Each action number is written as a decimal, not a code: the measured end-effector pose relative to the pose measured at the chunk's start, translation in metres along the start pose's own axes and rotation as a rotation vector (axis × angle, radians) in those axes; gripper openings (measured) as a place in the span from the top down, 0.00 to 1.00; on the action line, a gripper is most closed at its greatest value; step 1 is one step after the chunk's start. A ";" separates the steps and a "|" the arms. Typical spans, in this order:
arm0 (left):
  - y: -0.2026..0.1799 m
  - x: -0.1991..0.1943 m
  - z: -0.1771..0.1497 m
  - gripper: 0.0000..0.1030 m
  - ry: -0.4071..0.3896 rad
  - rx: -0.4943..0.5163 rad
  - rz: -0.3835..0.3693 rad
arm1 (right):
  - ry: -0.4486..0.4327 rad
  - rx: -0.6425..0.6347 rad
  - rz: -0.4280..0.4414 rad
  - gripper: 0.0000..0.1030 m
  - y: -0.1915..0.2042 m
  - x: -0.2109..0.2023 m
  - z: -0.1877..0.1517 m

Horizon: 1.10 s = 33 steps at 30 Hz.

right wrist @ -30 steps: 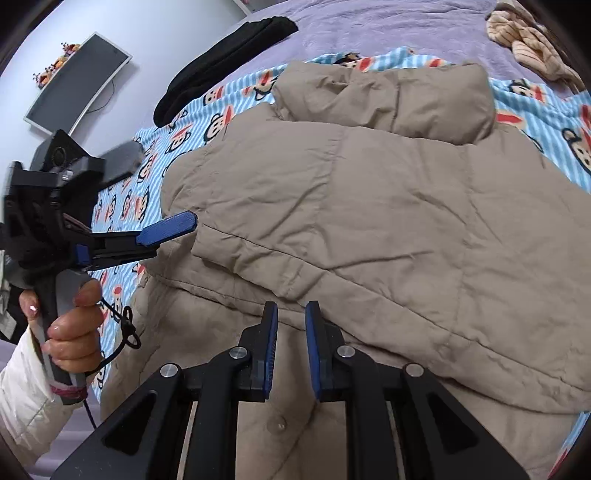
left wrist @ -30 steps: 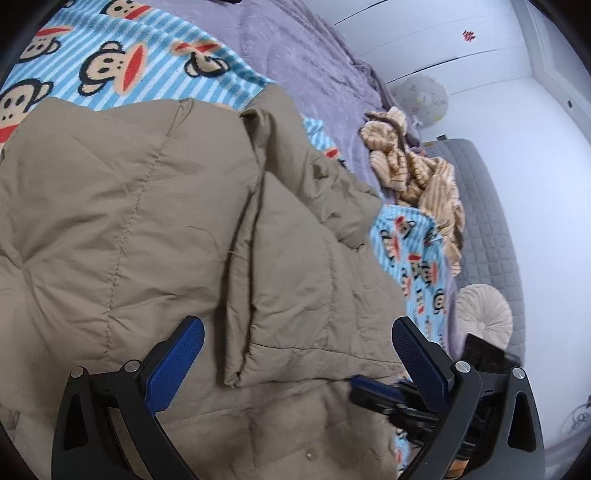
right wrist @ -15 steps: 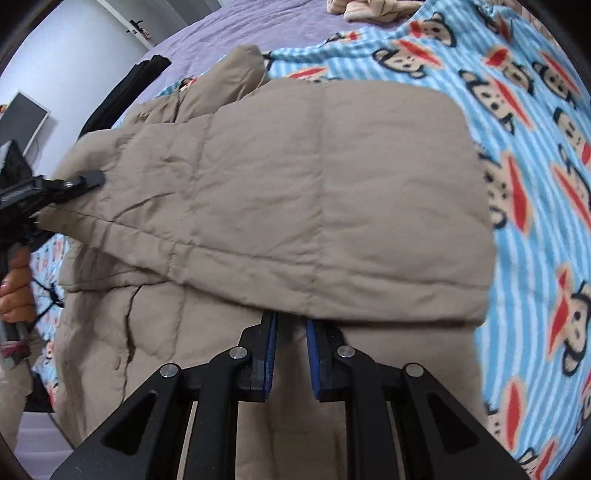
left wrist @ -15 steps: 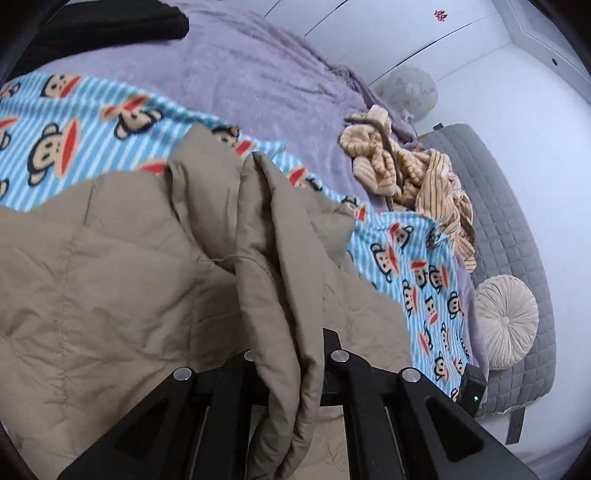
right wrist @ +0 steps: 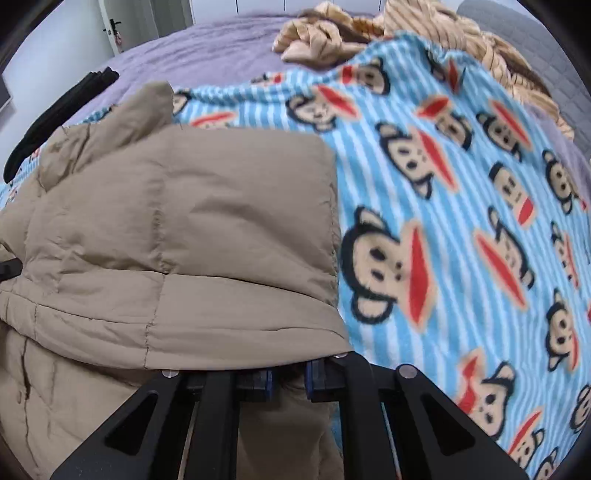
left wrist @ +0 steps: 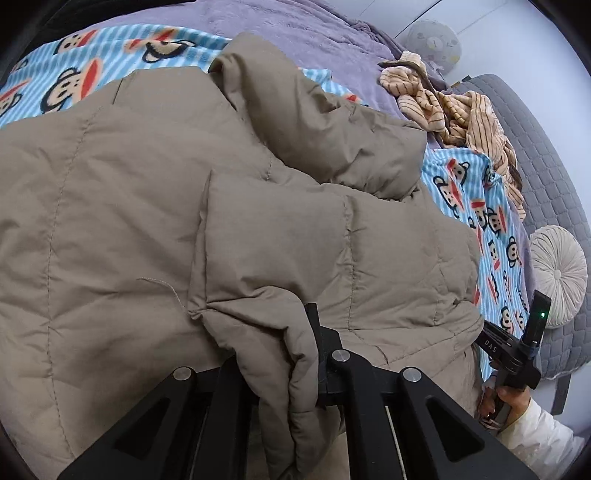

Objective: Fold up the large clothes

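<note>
The padded jacket (left wrist: 155,206), beige and quilted, lies spread on a blue striped monkey blanket (right wrist: 461,236) that covers a purple bed (left wrist: 314,33). One side part with its sleeve is already turned over the body of the jacket, so a first fold is made, but the garment is not yet a compact packet.

The left gripper (left wrist: 284,373) is closed on a thick bunch of the jacket's fabric near the edge of the folded part; the cloth comes out between its fingers. The right gripper (right wrist: 288,380) has just been closing, and its blue pads sit under the edge of the folded flap. The jacket hides the tips, but fabric seems to be between them, so I judge that it grips the jacket too.

What is left, in my judgement: the other side, and then to fold the length in half. A striped garment (left wrist: 458,110) lies apart, near the grey headboard (left wrist: 546,177).
</note>
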<state>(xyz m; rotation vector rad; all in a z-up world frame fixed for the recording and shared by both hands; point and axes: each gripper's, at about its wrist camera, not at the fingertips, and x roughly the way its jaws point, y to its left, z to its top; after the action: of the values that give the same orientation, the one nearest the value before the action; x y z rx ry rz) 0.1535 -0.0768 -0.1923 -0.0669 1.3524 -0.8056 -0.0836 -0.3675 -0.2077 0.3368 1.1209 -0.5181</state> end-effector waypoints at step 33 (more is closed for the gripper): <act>-0.048 -0.044 0.004 0.47 -0.063 0.297 0.303 | -0.044 0.059 0.159 0.85 0.003 -0.041 0.038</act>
<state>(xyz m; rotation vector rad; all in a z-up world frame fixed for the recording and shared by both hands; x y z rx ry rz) 0.1340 -0.0895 -0.1315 0.3359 1.1370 -0.7305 -0.0668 -0.3750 -0.1545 0.4600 1.0279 -0.4164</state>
